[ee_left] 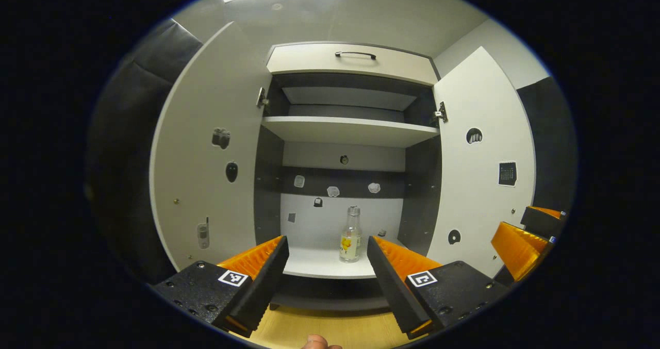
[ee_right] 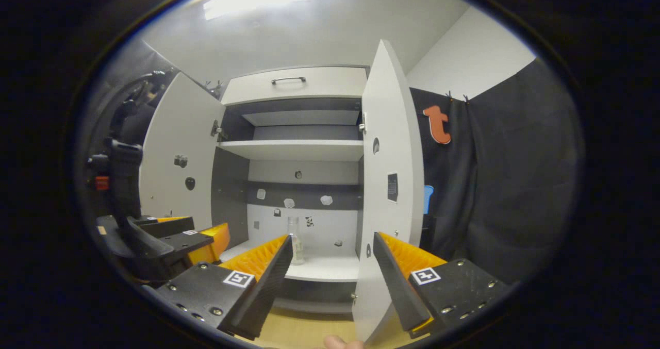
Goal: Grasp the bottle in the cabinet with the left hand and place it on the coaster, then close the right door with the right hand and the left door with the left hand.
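Two grippers spread wide, empty. Clear glass bottle with yellow label (ee_left: pixel 350 235) stands upright on lower cabinet shelf (ee_left: pixel 319 266), dead ahead between left gripper (ee_left: pixel 327 253) fingers (nearer than right gripper (ee_right: pixel 332 251)), not yet reached.

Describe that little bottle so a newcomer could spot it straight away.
Start at the tall cabinet with both doors swung open. On its lowest white shelf, near the back wall, stands the bottle: clear glass, upright, with a yellow label. It is the sole freestanding item among flat stickers.
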{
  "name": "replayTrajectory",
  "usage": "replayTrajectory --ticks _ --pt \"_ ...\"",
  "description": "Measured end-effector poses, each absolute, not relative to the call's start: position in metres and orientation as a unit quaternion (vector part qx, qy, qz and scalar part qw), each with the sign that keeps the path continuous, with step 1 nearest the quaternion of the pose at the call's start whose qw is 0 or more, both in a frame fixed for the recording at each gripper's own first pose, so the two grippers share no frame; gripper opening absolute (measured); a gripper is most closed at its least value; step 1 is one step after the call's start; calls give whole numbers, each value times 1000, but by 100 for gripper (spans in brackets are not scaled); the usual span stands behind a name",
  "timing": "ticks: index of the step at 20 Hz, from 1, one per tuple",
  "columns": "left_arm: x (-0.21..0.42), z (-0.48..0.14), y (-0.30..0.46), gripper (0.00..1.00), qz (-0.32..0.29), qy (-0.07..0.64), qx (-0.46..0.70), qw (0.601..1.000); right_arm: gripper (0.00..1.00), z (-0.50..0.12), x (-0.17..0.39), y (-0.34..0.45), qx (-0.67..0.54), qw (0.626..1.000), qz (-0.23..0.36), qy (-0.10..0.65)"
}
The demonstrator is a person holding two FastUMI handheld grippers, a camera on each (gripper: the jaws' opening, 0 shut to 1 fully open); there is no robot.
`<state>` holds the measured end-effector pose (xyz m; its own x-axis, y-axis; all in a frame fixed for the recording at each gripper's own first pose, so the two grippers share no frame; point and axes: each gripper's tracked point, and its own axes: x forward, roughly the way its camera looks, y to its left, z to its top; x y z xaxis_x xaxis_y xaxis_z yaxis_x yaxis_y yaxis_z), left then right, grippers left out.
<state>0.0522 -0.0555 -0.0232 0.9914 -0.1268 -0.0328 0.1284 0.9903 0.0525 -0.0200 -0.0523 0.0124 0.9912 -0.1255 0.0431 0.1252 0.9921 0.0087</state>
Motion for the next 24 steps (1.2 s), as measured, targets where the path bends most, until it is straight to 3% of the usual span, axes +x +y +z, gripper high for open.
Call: replayTrajectory --ticks 5,13,15,16,24 --pt "102 -39 -81 96 -93 25 18 995 95 16 -37 -67 13 996 -91 -20" --pt "204 -89 -95 97 -79 72 31 994 95 27 -52 -91 18 991 -132 -33" --pt "230 -96 -101 93 -78 76 26 994 95 27 -55 -99 12 989 -146 -34" --pt "243 -101 -104 96 -77 82 24 993 95 26 -56 -103 8 988 -153 -35" --pt "328 -132 -124 96 -69 113 28 991 92 23 -58 -124 -7 981 -191 -36"
